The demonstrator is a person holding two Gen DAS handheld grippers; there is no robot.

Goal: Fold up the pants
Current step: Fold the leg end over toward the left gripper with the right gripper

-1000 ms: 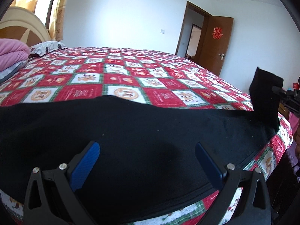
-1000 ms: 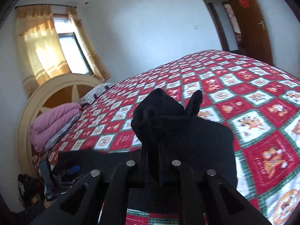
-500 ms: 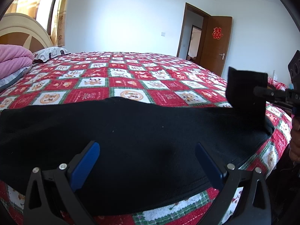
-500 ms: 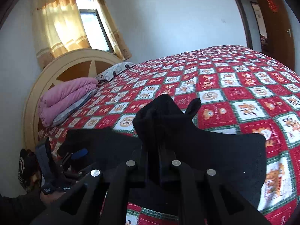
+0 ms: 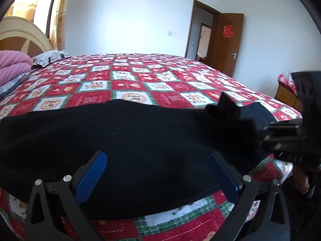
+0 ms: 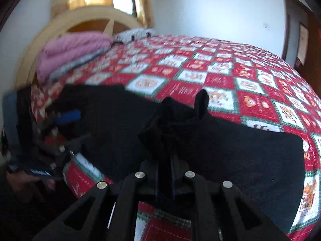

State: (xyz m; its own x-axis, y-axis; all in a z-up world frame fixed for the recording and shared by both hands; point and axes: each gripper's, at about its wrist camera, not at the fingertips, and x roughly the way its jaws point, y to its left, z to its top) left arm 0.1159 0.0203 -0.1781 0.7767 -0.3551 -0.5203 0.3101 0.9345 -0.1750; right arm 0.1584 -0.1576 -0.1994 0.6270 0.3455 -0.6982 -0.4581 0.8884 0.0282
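Left wrist view: the black knit fabric pants [image 5: 124,140] are laid lengthwise along the near edge of the bed with the red, white and green checked quilt [image 5: 130,80]. The left gripper [image 5: 158,166] hovers above the middle of the garment, its blue-padded jaws spread wide and empty. The right gripper [image 6: 165,158] has its jaws pressed together, pinching a bunched end of the pants, which is raised off the quilt — seen at the right of the left view as a peaked tuft.

The step in hand is judged to be the lengthwise fold: the pinched end is to be carried over toward the opposite end. For a clean result, the end should be kept low and taut in travel, edges should be aligned before release, and the flat part may be pinned by the left gripper so it is not dragged. A pink folded blanket [image 6: 72,50] lies well apart, near the headboard.
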